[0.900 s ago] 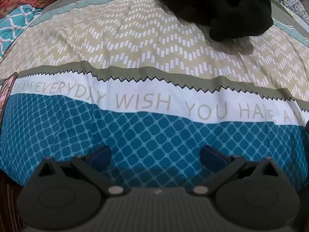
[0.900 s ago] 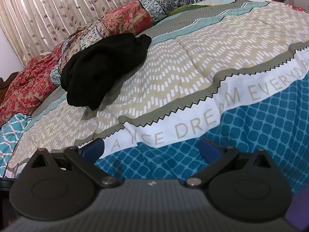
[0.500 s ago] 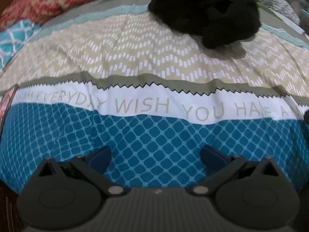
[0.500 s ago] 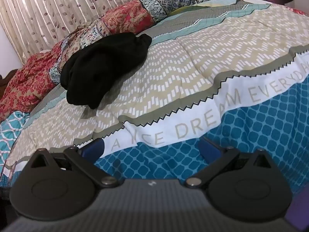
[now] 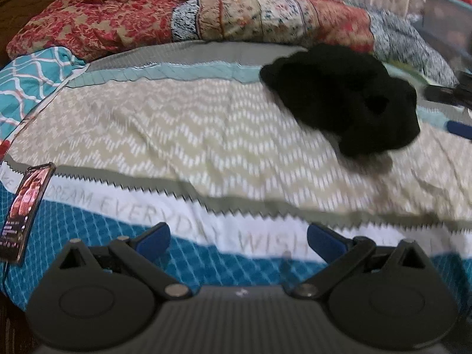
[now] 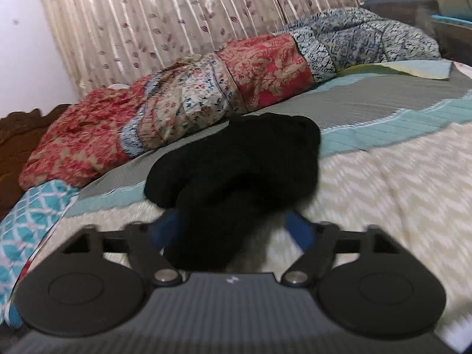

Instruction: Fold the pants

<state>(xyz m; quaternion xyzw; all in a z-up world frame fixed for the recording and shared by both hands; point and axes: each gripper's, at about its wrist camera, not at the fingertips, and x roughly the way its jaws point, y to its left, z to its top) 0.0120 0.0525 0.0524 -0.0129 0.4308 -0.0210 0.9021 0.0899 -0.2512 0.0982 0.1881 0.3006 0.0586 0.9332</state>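
Bed (image 5: pixel 224 135): black pants (image 6: pixel 236 177) w/in open right tool (image 6: pixel 233 230).

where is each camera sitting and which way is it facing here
Left wrist: sits on the left hand-held gripper, held above the bed's near edge, looking down and across the quilt toward the pants and a phone; its open blue fingers show, with the right hand-held gripper's blue tip at the frame's right edge.
Right wrist: sits on the right hand-held gripper, close over the pants, facing the curtain; open fingers straddle a black fold.
Shared: pants, quilt, patterned blanket.
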